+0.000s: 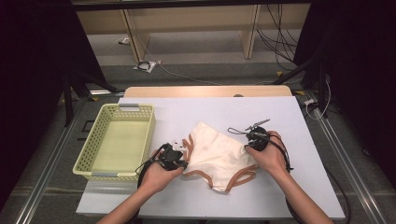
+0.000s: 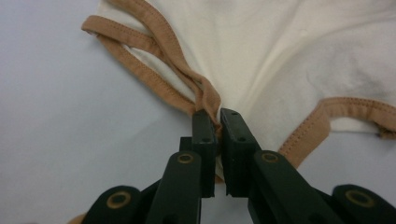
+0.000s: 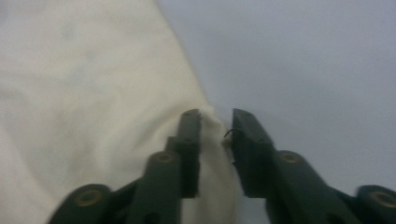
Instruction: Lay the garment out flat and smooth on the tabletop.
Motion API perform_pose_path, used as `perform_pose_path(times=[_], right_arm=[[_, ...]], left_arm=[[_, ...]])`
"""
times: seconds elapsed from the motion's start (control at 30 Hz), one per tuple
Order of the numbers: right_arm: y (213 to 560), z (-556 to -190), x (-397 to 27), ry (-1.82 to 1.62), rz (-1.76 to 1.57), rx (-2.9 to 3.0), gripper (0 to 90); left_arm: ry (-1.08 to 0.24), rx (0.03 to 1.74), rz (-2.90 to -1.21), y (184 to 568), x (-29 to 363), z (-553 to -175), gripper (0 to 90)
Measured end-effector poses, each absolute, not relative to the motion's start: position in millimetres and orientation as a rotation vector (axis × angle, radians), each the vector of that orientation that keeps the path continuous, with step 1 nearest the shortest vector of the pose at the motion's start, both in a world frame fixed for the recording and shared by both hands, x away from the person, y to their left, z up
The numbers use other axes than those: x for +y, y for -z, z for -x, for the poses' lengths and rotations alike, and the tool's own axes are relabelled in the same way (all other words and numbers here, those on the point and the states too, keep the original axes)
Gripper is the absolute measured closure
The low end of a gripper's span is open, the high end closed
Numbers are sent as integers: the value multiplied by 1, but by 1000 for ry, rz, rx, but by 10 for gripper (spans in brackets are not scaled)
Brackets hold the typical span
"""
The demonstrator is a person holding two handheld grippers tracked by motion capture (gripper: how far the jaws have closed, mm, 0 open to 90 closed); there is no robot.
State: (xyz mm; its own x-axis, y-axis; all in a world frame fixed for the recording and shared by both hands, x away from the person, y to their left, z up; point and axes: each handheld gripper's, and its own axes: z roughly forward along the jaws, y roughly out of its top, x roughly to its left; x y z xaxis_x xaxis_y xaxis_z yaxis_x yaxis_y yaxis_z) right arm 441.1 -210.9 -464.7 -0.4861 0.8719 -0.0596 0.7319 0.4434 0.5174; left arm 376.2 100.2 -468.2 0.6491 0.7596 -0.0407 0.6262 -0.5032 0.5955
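The yellow basket [image 1: 88, 156] at my left stands on the white surface [image 1: 308, 186], nothing in it; the cream garment [image 1: 215, 151] lies beside it, mid-surface; my left hand-held gripper [image 2: 217, 116] is clenched on its tan trim [image 2: 154, 44]; my right hand-held gripper [image 3: 215, 114] stands parted, the cloth's edge between its jaws, the pinch point blurred; my hands hide both corners from above.

White table [image 1: 299, 186] on grey floor [image 1: 201, 72]; wooden shelf legs [image 1: 250, 32] behind, cables [image 1: 275, 42], dark curtains [image 1: 355, 70] both sides.
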Motion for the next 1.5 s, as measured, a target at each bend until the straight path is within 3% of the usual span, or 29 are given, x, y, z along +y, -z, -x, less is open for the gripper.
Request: perform_pose_path(times=[0.07,0.23,0.47,0.67,0.77,0.83,0.93,1.5], right_arm=[[460,-431,-213,-633,-1382,2327,617],[442,-384,-222,-641,-1383,2260,637],[456,-337,-224,-718,-1463,2367,663],[468,-342,-215,-678,-1513,2396,656],[469,-341,-212,-664,-1472,2390,737],[468,-341,-213,-687,-1464,2407,858],[467,-342,-216,-691,-1478,2418,882],[458,-361,-254,-635,-1429,2377,843]], left_arm=[[-307,1076,-2288,470,100,-376,843],[-314,1079,-2296,473,98,-378,842],[-319,1086,-2293,472,99,-378,841],[-325,1076,-2302,473,99,-376,842],[-321,1075,-2305,474,99,-376,843],[-321,1076,-2307,474,99,-375,844],[-322,1078,-2312,473,100,-373,845],[-242,983,-2310,471,75,-323,842]])
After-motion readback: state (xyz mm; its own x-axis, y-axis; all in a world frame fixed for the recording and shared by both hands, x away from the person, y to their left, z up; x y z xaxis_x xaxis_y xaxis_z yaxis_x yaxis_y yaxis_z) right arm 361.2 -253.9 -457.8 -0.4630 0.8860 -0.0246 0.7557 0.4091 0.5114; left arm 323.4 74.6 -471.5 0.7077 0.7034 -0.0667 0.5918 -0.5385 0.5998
